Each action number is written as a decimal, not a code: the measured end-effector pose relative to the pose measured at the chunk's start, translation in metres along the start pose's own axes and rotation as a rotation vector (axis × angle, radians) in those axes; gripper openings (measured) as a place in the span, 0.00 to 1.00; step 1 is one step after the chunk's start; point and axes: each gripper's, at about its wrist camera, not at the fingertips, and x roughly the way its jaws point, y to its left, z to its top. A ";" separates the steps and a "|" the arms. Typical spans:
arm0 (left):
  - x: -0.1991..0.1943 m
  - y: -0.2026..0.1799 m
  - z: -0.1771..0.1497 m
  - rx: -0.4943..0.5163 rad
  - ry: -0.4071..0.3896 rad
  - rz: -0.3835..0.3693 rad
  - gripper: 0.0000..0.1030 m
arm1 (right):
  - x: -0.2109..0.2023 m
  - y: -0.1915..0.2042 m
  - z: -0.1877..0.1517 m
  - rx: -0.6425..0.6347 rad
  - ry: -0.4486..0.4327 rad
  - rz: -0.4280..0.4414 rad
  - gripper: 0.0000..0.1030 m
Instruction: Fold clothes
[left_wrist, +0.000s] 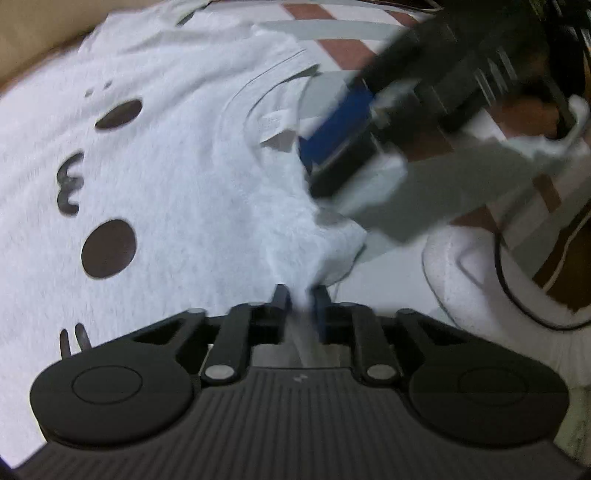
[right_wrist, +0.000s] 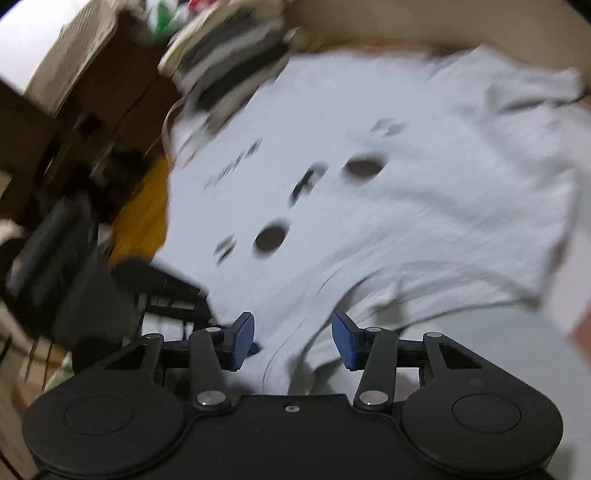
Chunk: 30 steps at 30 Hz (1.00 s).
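Closest in the left wrist view, the left gripper (left_wrist: 301, 295) is clamped on a pinch of the white t-shirt (left_wrist: 177, 177), the cloth squeezed into a thin ridge between its closed jaws at about 6 o'clock. From that pinch the shirt spreads up and to the left, lying mostly flat, its dark printed face at 9 o'clock and the collar with its label (left_wrist: 275, 123) near the middle.

At 2 o'clock in the same view the right gripper (left_wrist: 334, 129) reaches in close to the collar, one blue pad showing. Its own camera shows its jaws standing apart, with shirt fabric under and between the pads (right_wrist: 243, 338) but not pressed by them; it holds nothing.

Judging by this, the step in hand is taking hold of the shoulder edge with both grippers before a fold. To do it well, the right gripper should settle on the shoulder seam beside the collar and close on both layers, not only the top one. The left grip looks shallow; a deeper bite would hold better when the cloth is lifted. Both should then rise together, level, so the edge stays straight.

Farther off, at 10 o'clock in the right wrist view, lies a blurred pile of other clothes (right_wrist: 229, 59), and beyond it cardboard boxes (right_wrist: 88, 55).
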 end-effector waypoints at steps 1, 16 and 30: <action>-0.002 0.010 0.001 -0.042 0.006 -0.034 0.02 | 0.006 0.000 -0.002 -0.001 0.014 0.018 0.51; -0.011 0.048 0.007 -0.211 0.071 -0.347 0.01 | 0.039 0.018 -0.003 -0.262 0.225 0.262 0.14; -0.030 0.013 0.035 -0.018 0.095 -0.304 0.36 | 0.002 0.005 -0.022 -0.183 0.325 0.100 0.23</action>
